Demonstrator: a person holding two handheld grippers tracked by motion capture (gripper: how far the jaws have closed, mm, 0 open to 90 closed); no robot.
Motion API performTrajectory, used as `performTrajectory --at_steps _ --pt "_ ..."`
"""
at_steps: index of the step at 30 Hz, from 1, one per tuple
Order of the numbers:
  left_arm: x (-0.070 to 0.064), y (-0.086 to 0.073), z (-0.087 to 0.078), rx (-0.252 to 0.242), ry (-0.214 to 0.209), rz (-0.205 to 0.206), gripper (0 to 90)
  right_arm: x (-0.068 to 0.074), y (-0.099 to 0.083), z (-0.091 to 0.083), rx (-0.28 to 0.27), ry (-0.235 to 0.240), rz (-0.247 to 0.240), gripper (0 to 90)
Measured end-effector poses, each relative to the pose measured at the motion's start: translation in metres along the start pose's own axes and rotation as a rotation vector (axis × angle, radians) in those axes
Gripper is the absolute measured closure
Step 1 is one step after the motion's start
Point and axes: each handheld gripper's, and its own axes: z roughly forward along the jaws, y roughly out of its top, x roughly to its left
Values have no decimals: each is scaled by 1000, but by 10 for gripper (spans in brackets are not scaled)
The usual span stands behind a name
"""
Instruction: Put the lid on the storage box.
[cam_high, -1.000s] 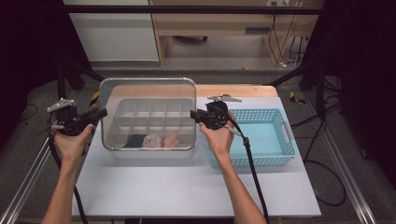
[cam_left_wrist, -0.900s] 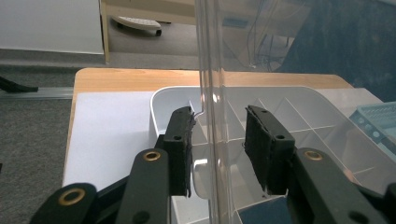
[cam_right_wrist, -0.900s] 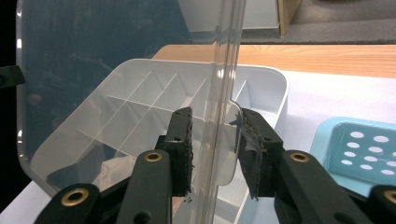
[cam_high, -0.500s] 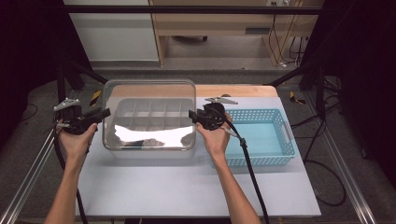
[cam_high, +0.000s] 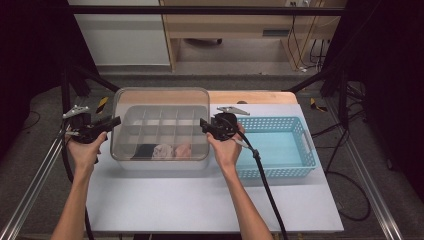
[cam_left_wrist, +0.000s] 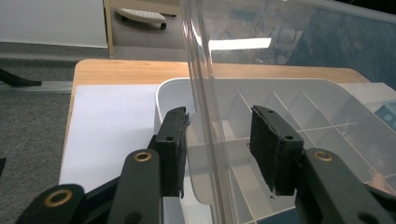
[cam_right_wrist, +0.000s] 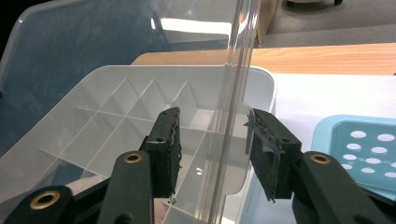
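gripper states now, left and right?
Left tool: open, jaws straddling the clear lid edge, not clamped.
Right tool: open, straddling the lid's other edge.

Clear lid (cam_high: 161, 106) raised higher off divided box (cam_high: 165, 150), far edge tipped up. Glare on lid gone; contents in front compartments visible again. Left gripper (cam_high: 114, 121), right gripper (cam_high: 204, 124) lifted slightly.

A clear plastic lid (cam_high: 161, 98) stands tilted over a white divided plastic organiser box (cam_high: 165, 131) on the white table (cam_high: 200, 200). The left gripper (cam_high: 116, 121) meets its left edge, the right gripper (cam_high: 203, 123) its right edge. A light-blue perforated plastic basket (cam_high: 280, 147) sits right.
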Motion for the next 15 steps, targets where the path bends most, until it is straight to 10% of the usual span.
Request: performTrajectory --at_steps 15 --pt "7 -4 12 37 3 -17 543 0 -7 17 6 -33 13 479"
